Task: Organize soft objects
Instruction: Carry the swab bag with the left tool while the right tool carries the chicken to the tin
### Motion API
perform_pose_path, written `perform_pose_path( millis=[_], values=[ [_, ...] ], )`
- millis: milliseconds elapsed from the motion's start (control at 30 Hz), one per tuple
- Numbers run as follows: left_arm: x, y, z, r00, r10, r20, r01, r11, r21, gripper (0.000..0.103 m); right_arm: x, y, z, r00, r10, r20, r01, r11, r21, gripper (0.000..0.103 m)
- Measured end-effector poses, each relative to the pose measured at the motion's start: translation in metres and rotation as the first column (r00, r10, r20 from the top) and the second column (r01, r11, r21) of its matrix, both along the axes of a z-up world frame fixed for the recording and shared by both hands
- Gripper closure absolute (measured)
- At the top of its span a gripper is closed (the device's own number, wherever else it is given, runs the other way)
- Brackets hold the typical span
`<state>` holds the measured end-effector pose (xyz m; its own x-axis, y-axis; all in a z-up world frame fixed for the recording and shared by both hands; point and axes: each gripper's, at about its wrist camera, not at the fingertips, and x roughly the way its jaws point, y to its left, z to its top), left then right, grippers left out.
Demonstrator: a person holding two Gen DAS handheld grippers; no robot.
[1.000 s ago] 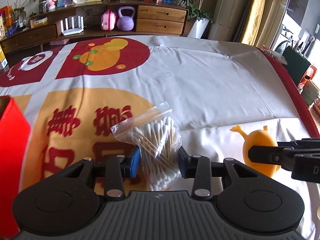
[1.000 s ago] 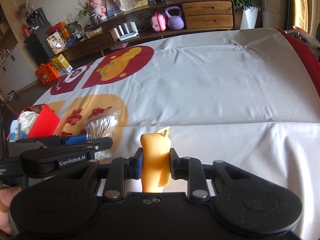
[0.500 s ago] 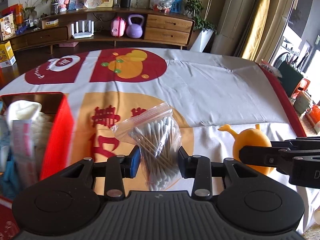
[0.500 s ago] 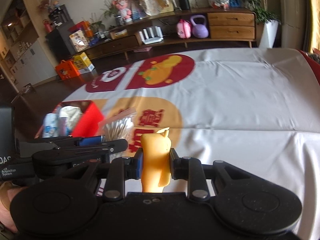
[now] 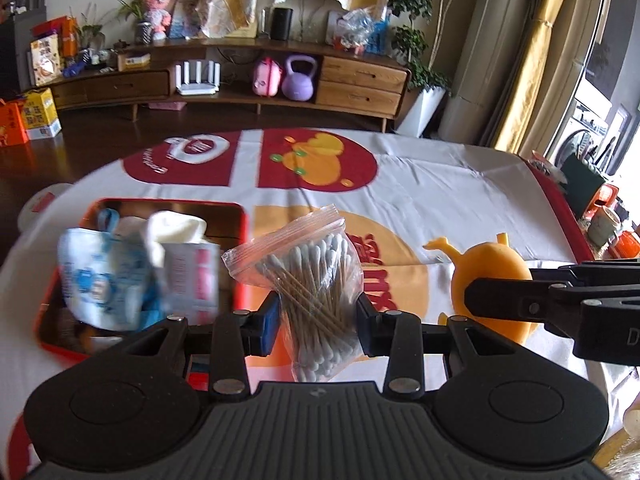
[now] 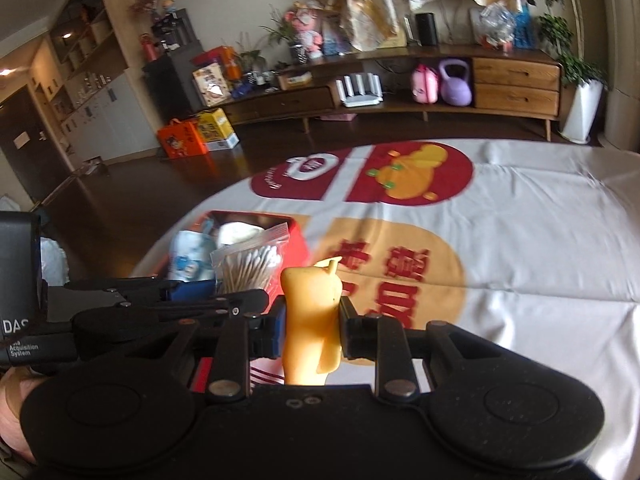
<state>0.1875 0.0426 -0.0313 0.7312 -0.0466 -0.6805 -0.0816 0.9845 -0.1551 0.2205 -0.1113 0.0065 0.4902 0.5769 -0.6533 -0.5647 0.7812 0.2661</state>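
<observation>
My left gripper [image 5: 317, 316] is shut on a clear zip bag of cotton swabs [image 5: 310, 276], held in the air just right of a red box [image 5: 240, 220]. The box holds white and blue soft packets [image 5: 108, 276]. My right gripper [image 6: 311, 322] is shut on a soft orange rubber toy [image 6: 310, 312], also lifted above the table. In the left wrist view the orange toy [image 5: 490, 272] shows at the right between black fingers [image 5: 532, 300]. In the right wrist view the swab bag [image 6: 250, 266] and the red box [image 6: 296, 240] lie to the left.
The table wears a white cloth [image 5: 460, 192] with red and orange prints and a red border at the right. Beyond it stands a long wooden sideboard [image 5: 248, 80] with a purple kettlebell [image 5: 298, 82], over dark floor with boxes [image 6: 200, 136].
Both grippers have risen and swung left with their loads. The red box, only an edge before, now shows whole with its contents beside the swab bag.
</observation>
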Motion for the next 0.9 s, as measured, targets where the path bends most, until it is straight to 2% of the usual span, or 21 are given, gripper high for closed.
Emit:
perform_pose_path(
  millis=[233, 467, 900],
  values=[
    [-0.03, 0.035, 0.021, 0.998, 0.043, 0.035, -0.044, 0.999, 0.016, 0.065, -0.009, 0.038, 0.011, 0.999, 0.051, 0.014, -0.052, 0.999, 0.015, 0.079],
    [-0.049, 0.076, 0.027, 0.996, 0.077, 0.04, -0.078, 0.996, 0.04, 0.065, -0.01, 0.075, 0.017, 0.996, 0.088, 0.027, -0.088, 0.996, 0.025, 0.079],
    [-0.042, 0.14, 0.016, 0.991, 0.136, 0.005, -0.136, 0.986, 0.092, 0.065, 0.013, 0.131, 0.001, 0.994, 0.106, 0.024, -0.106, 0.994, 0.004, 0.078]
  ],
)
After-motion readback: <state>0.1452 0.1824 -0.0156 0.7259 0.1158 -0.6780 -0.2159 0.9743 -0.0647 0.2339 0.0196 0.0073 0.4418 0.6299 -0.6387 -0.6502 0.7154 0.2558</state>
